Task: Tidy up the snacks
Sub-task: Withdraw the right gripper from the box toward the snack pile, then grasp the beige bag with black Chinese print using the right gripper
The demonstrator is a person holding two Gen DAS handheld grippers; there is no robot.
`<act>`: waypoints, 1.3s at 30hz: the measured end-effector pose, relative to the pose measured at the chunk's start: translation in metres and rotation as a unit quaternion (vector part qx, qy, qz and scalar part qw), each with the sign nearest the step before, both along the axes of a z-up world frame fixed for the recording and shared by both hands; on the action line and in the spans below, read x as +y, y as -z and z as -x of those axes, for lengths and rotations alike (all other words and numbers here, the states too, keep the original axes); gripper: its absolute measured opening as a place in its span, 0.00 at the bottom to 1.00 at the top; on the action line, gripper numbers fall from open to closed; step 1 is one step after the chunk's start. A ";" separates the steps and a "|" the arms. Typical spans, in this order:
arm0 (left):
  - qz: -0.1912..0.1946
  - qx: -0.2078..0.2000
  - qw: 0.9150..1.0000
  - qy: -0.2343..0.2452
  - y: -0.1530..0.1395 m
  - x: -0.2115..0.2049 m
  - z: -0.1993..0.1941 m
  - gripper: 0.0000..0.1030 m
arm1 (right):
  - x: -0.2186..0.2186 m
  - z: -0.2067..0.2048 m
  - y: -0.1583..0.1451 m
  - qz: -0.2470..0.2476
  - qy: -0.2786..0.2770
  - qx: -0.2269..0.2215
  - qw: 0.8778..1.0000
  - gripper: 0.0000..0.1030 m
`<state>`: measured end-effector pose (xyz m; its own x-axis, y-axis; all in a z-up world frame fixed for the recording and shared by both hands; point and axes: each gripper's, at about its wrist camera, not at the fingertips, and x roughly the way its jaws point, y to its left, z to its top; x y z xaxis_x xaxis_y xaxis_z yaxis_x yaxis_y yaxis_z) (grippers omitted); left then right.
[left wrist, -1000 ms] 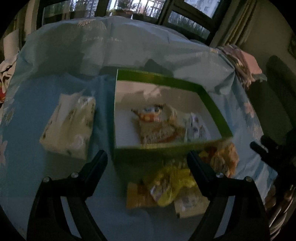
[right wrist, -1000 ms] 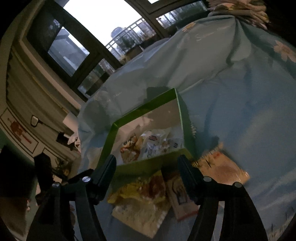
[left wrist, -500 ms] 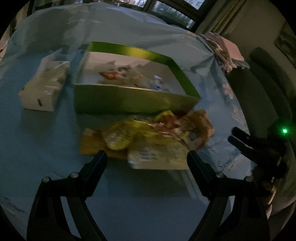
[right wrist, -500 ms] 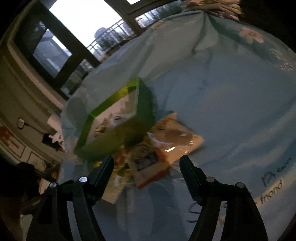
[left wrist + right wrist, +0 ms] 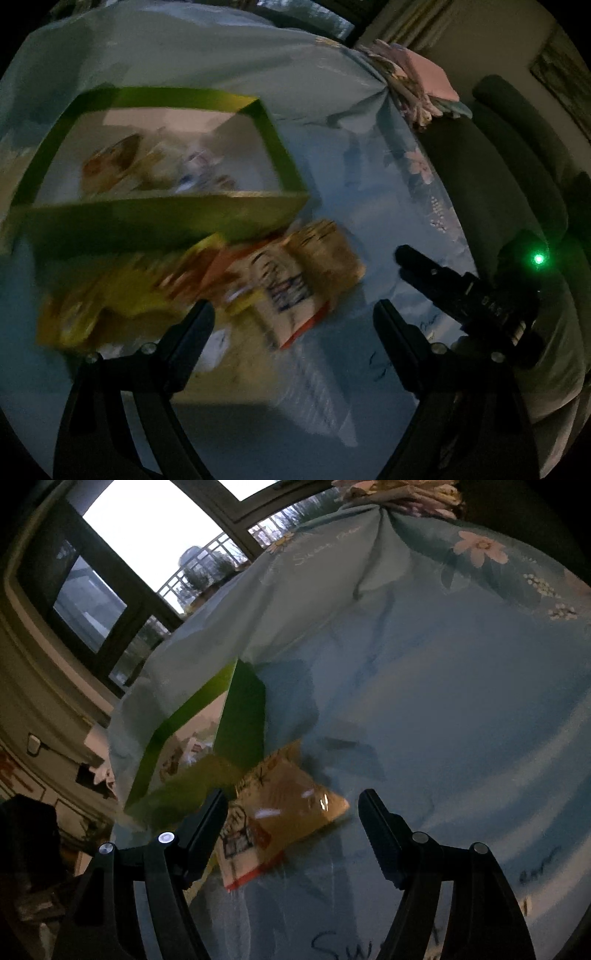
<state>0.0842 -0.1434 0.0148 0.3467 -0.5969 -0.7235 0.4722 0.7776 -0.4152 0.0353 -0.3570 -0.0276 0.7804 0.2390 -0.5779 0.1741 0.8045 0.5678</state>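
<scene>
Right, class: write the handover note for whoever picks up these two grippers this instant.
Left gripper: open, empty, poised over the loose packets.
Right gripper: open, empty, aimed at the tan packet.
Green box: on the blue floral cloth, with a few snacks already inside.
Loose pile in front of the box: yellow packets, a white-and-orange packet and the tan packet; the left view is blurred, so an exact count is unclear.
Done: some snacks boxed.
Left: move the pile into the box.
</scene>
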 end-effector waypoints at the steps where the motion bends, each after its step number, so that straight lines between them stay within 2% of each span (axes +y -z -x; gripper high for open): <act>1: -0.007 -0.002 1.000 0.005 0.000 -0.007 -0.003 0.86 | -0.003 -0.004 0.000 -0.006 -0.003 0.000 1.000 0.72; 8: -0.069 -0.026 0.997 0.028 0.018 -0.055 -0.020 0.85 | -0.011 -0.031 0.009 -0.030 -0.039 0.009 0.999 0.72; 12: -0.092 -0.034 0.994 0.041 0.032 -0.070 -0.022 0.84 | -0.013 -0.038 0.020 -0.046 -0.056 0.016 0.997 0.72; 17: -0.106 -0.034 0.993 0.045 0.046 -0.082 -0.027 0.77 | -0.006 -0.047 0.033 -0.062 -0.084 0.026 0.994 0.72; 21: -0.110 -0.040 0.992 0.043 0.048 -0.087 -0.030 0.71 | 0.002 -0.055 0.036 -0.056 -0.098 0.031 0.993 0.72; 24: -0.115 -0.043 0.991 0.045 0.049 -0.091 -0.032 0.65 | 0.006 -0.057 0.040 -0.050 -0.103 0.035 0.993 0.67; 29: -0.119 -0.054 0.990 0.053 0.051 -0.098 -0.032 0.63 | -0.001 -0.057 0.046 -0.063 -0.102 0.041 0.992 0.55; 31: -0.118 -0.057 0.990 0.056 0.052 -0.098 -0.032 0.63 | -0.003 -0.056 0.048 -0.069 -0.101 0.044 0.992 0.45; 35: -0.112 -0.061 0.990 0.063 0.054 -0.098 -0.031 0.60 | -0.005 -0.052 0.051 -0.078 -0.096 0.040 0.991 0.35; 36: -0.112 -0.065 0.989 0.064 0.053 -0.097 -0.030 0.60 | -0.004 -0.051 0.050 -0.077 -0.097 0.037 0.992 0.29; 39: -0.107 -0.067 0.990 0.064 0.050 -0.095 -0.027 0.60 | -0.004 -0.047 0.046 -0.075 -0.096 0.030 0.992 0.27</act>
<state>0.1113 -0.2386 -0.0356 0.3801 -0.4807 -0.7903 0.6120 0.7713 -0.1748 0.0828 -0.3610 -0.0735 0.6777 0.4669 -0.5681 0.0624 0.7333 0.6771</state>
